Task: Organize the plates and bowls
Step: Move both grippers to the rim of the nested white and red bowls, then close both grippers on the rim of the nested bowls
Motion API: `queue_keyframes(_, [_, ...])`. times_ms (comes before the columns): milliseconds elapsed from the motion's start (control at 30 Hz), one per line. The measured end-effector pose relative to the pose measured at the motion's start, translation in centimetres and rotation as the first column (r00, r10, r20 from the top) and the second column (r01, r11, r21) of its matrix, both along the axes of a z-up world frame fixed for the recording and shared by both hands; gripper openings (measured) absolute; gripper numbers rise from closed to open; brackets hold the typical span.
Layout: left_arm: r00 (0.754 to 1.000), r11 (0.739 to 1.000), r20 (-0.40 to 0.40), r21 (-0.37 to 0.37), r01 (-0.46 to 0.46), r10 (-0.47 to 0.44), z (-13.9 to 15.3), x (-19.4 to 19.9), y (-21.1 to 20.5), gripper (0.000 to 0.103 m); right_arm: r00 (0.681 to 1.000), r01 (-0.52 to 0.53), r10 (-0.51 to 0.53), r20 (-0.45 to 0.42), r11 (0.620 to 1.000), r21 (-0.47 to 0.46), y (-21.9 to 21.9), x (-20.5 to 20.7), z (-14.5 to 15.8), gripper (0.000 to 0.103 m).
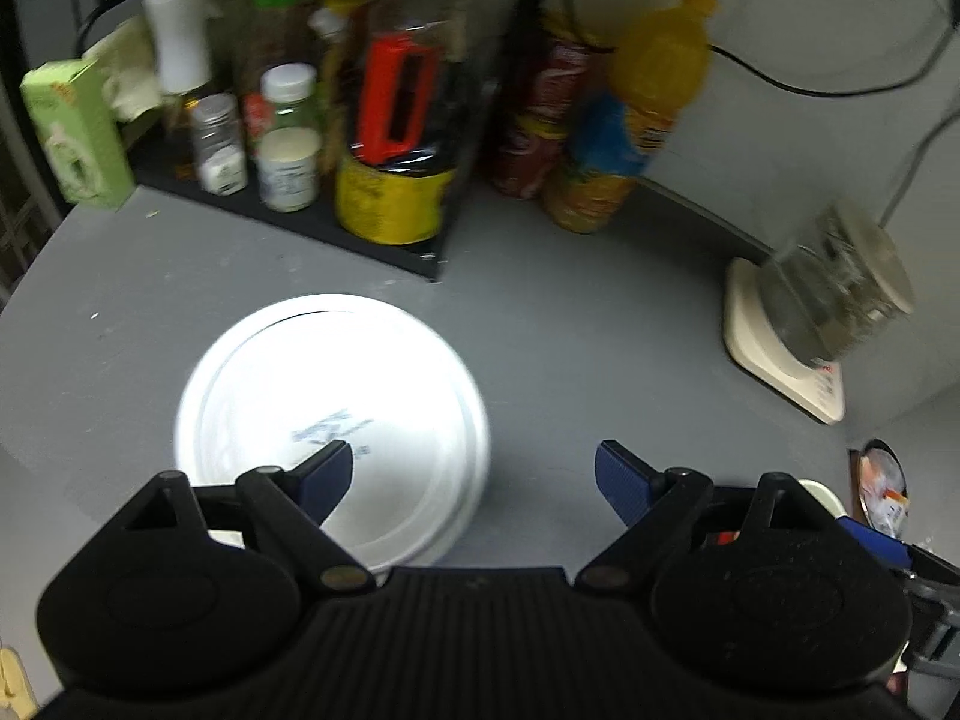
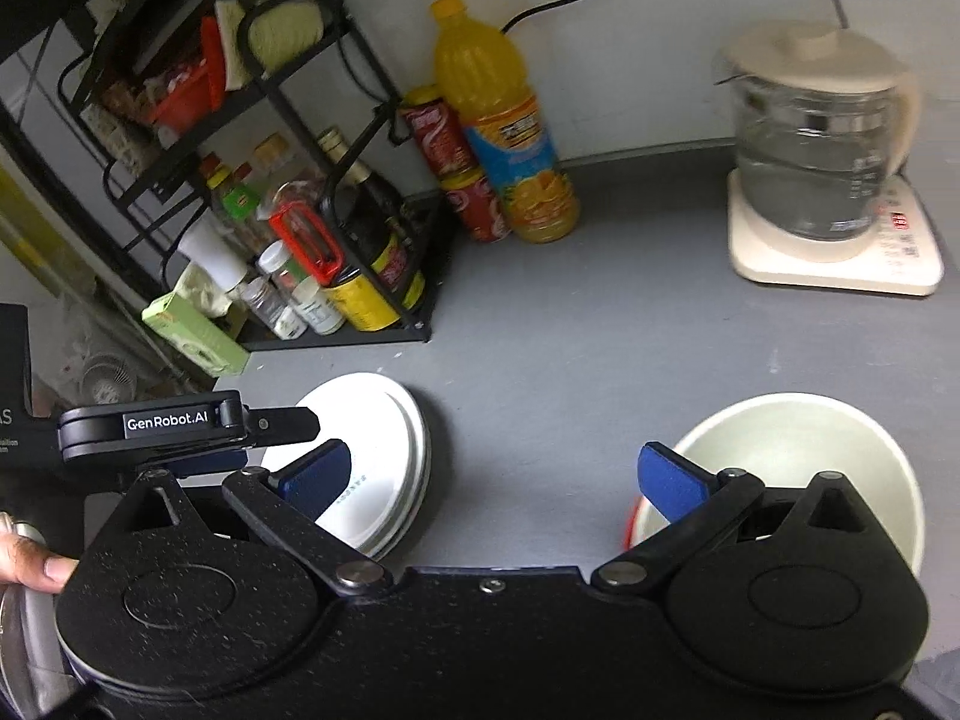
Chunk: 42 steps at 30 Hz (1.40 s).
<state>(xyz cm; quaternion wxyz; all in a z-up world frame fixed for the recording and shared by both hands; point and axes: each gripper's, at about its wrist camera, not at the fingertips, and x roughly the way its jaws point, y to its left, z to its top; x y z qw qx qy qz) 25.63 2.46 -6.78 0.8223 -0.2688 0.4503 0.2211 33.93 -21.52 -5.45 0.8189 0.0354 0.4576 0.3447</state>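
Note:
A stack of white plates (image 1: 330,414) lies upside down on the grey counter (image 1: 570,324), with dark print on the top base. My left gripper (image 1: 474,456) hovers open above the stack's right edge and holds nothing. In the right wrist view the same plates (image 2: 378,462) lie at the lower left. A cream bowl (image 2: 792,462) stands upright at the lower right, with a strip of red under its left edge. My right gripper (image 2: 492,456) hangs wide open over the bare counter between plates and bowl, with nothing between its fingers.
A black wire rack (image 2: 288,204) of bottles and jars fills the back left corner, with a green box (image 2: 192,330) in front. An orange juice bottle (image 2: 504,120) and red cans (image 2: 456,174) stand by the wall. A glass kettle (image 2: 822,144) sits on its base at the back right. A thumb (image 2: 48,570) shows at the left edge.

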Motion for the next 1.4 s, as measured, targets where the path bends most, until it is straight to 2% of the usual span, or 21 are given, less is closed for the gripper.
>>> queue_keyframes(233, [0.995,0.995,0.009,-0.011,0.102,-0.102,0.2,2.5,-3.3,0.087,0.994,0.108,-0.108,0.008,0.994,-0.005,-4.2,0.2,0.1,0.103])
queue_keyframes(400, [0.983,0.983,0.021,-0.026,0.181,-0.18,-0.3,4.6,-5.5,0.087,0.983,0.181,-0.18,0.029,0.983,-0.024,-6.8,0.4,-0.2,0.103])
queue_keyframes(533, [0.972,0.971,0.015,-0.032,0.237,-0.236,-0.8,6.5,-7.3,0.087,0.968,0.251,-0.25,0.014,0.967,-0.035,-9.0,1.0,-1.0,0.103])
queue_keyframes(700, [0.945,0.945,0.014,-0.03,0.326,-0.326,-1.5,8.6,-9.7,0.087,0.952,0.305,-0.305,0.006,0.95,-0.061,-11.0,1.4,-2.0,0.103])
queue_keyframes(967, [0.911,0.91,-0.014,-0.067,0.41,-0.411,-3.4,11.5,-12.2,0.086,0.927,0.369,-0.374,-0.036,0.924,-0.098,-12.9,2.7,-4.2,0.102])
queue_keyframes(1067, [0.894,0.893,-0.034,-0.088,0.442,-0.446,-4.6,12.4,-12.9,0.085,0.918,0.384,-0.392,-0.066,0.917,-0.111,-13.4,3.0,-5.3,0.098])
queue_keyframes(1200, [0.887,0.885,-0.055,-0.115,0.451,-0.459,-6.3,13.0,-13.0,0.083,0.907,0.393,-0.407,-0.11,0.911,-0.127,-13.9,3.2,-6.8,0.09])
queue_keyframes(1400, [0.863,0.862,-0.09,-0.159,0.48,-0.497,-8.3,14.0,-13.5,0.071,0.876,0.427,-0.448,-0.178,0.893,-0.145,-14.8,3.6,-9.3,0.078])
